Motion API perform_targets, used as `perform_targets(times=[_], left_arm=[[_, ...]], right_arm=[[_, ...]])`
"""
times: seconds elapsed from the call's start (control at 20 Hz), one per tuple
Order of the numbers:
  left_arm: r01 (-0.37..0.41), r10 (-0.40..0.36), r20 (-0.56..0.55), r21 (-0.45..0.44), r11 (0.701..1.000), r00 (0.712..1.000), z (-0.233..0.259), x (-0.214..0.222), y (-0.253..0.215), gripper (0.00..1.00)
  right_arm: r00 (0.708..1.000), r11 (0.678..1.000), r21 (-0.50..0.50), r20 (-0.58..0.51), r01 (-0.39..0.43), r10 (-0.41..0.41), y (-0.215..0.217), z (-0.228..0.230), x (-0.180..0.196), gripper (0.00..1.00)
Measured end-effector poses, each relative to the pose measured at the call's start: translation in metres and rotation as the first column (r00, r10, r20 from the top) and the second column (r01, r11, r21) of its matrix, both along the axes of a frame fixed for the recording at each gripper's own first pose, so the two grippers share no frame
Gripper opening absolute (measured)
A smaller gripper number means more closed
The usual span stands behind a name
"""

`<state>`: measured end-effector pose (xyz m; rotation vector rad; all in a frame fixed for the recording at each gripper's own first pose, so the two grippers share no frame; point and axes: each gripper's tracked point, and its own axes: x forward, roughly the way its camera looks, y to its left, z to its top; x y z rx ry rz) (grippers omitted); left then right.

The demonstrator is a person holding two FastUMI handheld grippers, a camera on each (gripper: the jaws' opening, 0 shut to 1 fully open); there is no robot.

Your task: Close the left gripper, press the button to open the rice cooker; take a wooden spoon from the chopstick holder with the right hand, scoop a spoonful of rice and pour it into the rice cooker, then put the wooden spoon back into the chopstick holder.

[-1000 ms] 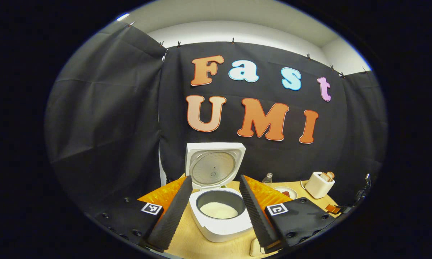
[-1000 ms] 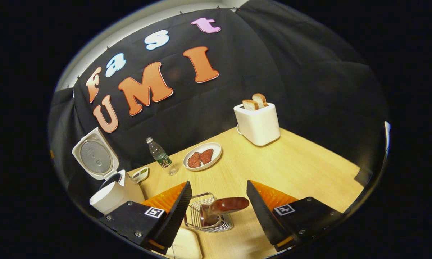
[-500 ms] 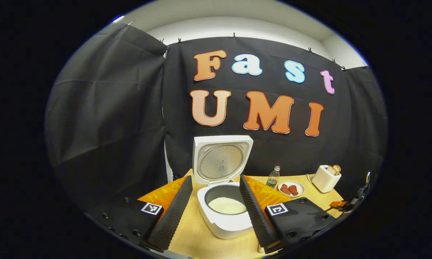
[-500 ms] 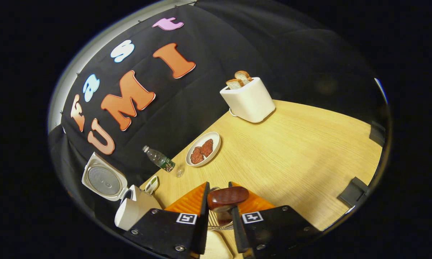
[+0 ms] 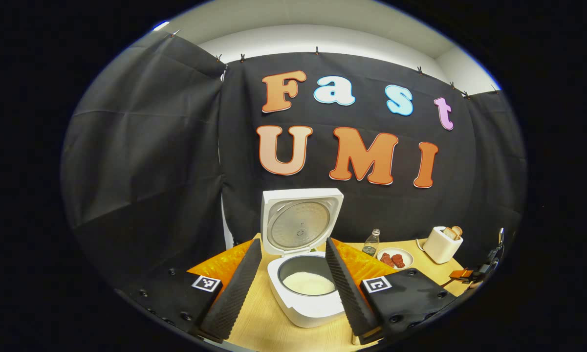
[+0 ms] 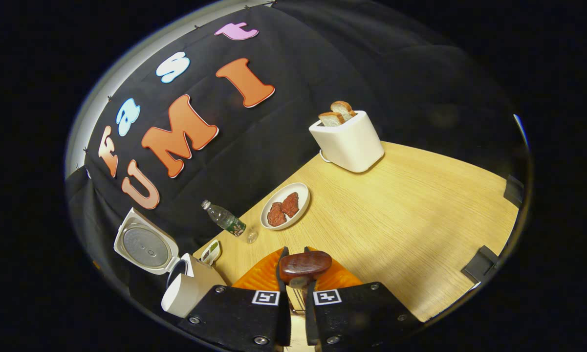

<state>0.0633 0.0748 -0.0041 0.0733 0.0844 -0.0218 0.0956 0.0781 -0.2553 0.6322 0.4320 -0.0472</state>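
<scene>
Right gripper view — wooden spoon (image 6: 305, 267) crosswise

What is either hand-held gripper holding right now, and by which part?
The right hand-held gripper is shut on the wooden spoon, just below its dark end. The left hand-held gripper is open and holds nothing.

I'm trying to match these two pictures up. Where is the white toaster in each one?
Left gripper view: the toaster sits small at the far right of the table.
Right gripper view: it stands large near the top centre, at the table's far edge.
Shared landmark: the plate of red food, nearby in both.
</scene>
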Motion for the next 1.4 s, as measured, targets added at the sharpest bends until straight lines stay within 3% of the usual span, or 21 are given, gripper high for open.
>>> perform_targets(times=[0.2, 0.3, 0.45, 0.8, 1.25, 1.4], left_arm=[[0.024, -0.024, -0.006, -0.023, 0.999, 1.000, -0.001, 0.003, 0.000, 0.93], [0.028, -0.029, -0.004, -0.031, 0.999, 1.000, -0.001, 0.000, 0.005, 0.90], [0.035, -0.035, -0.008, -0.019, 0.999, 0.999, -0.003, -0.007, 0.016, 0.94], [0.069, -0.069, 0.003, -0.028, 0.997, 0.998, 0.000, -0.015, 0.034, 0.90], [0.108, -0.108, -0.005, -0.015, 0.994, 0.994, 0.002, -0.019, 0.052, 0.90], [0.108, -0.108, -0.012, -0.003, 0.994, 0.994, 0.001, -0.020, 0.058, 0.90]], right_arm=[[0.999, 0.996, -0.090, 0.048, 0.005, 0.000, 0.001, 0.031, -0.011, 0.11], [0.997, 0.994, -0.110, 0.073, 0.006, 0.002, 0.005, 0.050, -0.018, 0.11], [0.993, 0.993, -0.114, 0.119, -0.003, 0.016, 0.019, 0.079, -0.038, 0.11], [0.973, 0.976, -0.186, 0.181, -0.113, 0.147, 0.087, 0.109, -0.084, 0.11], [0.975, 0.902, -0.400, 0.075, -0.163, 0.210, 0.132, 0.040, -0.093, 0.11], [0.977, 0.846, -0.505, 0.026, -0.170, 0.211, 0.141, 0.012, -0.087, 0.11]])
